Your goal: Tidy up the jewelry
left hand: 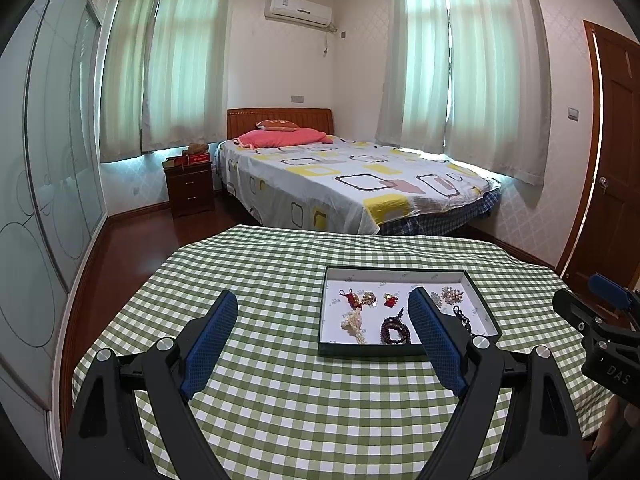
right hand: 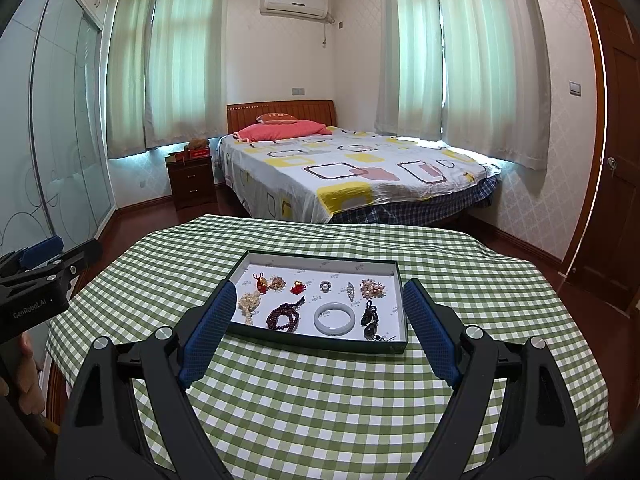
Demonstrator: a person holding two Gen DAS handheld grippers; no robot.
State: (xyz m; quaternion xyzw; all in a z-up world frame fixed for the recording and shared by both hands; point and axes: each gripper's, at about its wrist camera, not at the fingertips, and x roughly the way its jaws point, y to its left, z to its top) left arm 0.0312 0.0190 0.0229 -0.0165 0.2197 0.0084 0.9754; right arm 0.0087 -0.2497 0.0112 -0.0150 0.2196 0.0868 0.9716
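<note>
A shallow dark-rimmed tray (right hand: 396,270) with a white floor lies on the green checked tablecloth (right hand: 320,400). It holds several jewelry pieces: a pale jade bangle (right hand: 334,318), a dark red bead string (right hand: 285,316), a pearl cluster (right hand: 248,303), a black bead piece (right hand: 370,318), red charms (right hand: 298,288) and a brooch (right hand: 373,289). My right gripper (right hand: 320,298) hangs open in front of the tray's near edge, empty. My left gripper (left hand: 322,308) is open and empty too, left of the tray (left hand: 400,270), its right finger (left hand: 434,336) covering part of it.
The table's far edge drops off toward a bed (left hand: 352,180). A nightstand (left hand: 190,186) stands to the bed's left, and a wooden door (left hand: 616,160) is at the right. In each wrist view the other gripper shows at the frame's side.
</note>
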